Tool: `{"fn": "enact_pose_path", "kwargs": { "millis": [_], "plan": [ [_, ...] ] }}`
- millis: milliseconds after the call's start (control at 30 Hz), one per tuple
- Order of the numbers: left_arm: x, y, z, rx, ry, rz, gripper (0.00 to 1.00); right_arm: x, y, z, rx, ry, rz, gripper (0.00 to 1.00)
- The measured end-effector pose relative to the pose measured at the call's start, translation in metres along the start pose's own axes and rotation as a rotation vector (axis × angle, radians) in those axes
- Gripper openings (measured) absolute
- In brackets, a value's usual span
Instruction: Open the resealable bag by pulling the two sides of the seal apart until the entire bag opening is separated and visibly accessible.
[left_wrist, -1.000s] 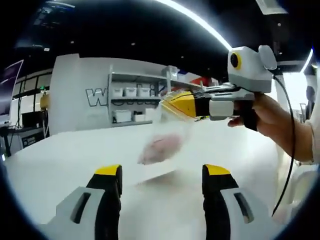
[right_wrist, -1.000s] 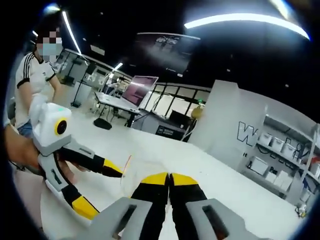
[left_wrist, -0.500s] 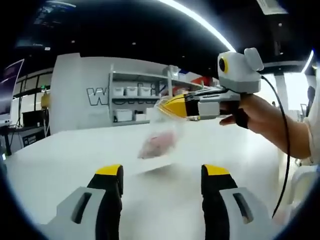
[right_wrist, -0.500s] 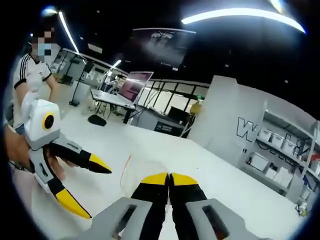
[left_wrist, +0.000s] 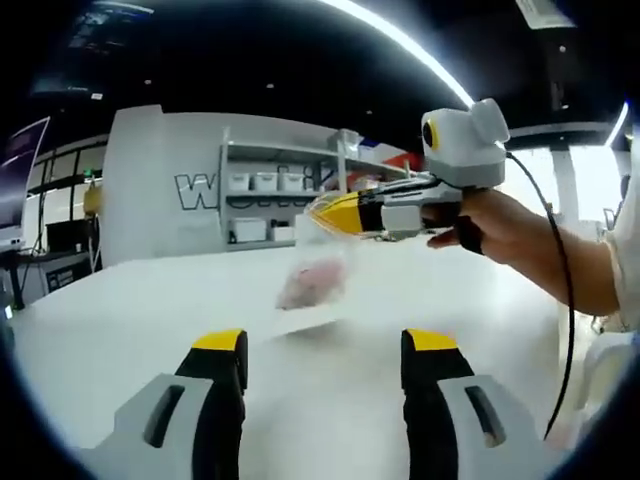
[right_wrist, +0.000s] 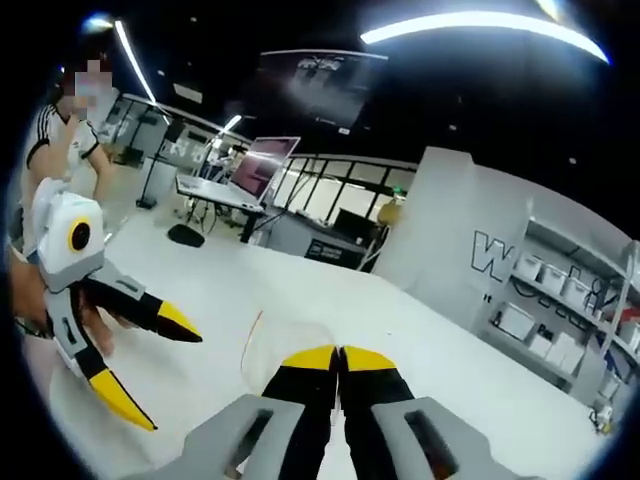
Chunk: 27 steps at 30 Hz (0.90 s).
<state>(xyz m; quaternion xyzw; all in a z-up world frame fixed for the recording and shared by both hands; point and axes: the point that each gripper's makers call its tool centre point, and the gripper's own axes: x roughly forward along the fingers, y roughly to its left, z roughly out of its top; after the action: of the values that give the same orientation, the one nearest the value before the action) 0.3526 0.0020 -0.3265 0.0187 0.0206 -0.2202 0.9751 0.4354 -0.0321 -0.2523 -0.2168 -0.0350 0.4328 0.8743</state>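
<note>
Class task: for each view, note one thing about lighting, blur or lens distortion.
Left gripper view: fisheye bends the ceiling light strip into an arc; the bag held by the right hand-held gripper looks soft and hazy. Right gripper view: a curved light strip glares; the shelving leans near the edge.

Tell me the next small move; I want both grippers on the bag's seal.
Probably bring the open left gripper forward to the clear resealable plastic bag and pinch its free lip: the right gripper is shut on one edge, and the bag hangs over the white table.
</note>
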Motion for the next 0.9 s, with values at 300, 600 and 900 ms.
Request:
{"fn": "enact_pose_path", "kwargs": {
  "millis": [300, 600, 900],
  "plan": [
    [0.000, 0.004, -0.004, -0.003, 0.016, 0.018, 0.62, 0.005, -0.009, -0.002, -0.016, 0.008, -0.013, 0.00],
    [0.001, 0.006, -0.008, -0.009, 0.045, 0.034, 0.64, 0.012, -0.027, -0.002, -0.025, 0.008, -0.041, 0.00],
    [0.002, 0.007, -0.010, -0.002, 0.056, 0.036, 0.66, 0.021, -0.042, -0.006, -0.039, 0.015, -0.063, 0.00]
  ]
}}
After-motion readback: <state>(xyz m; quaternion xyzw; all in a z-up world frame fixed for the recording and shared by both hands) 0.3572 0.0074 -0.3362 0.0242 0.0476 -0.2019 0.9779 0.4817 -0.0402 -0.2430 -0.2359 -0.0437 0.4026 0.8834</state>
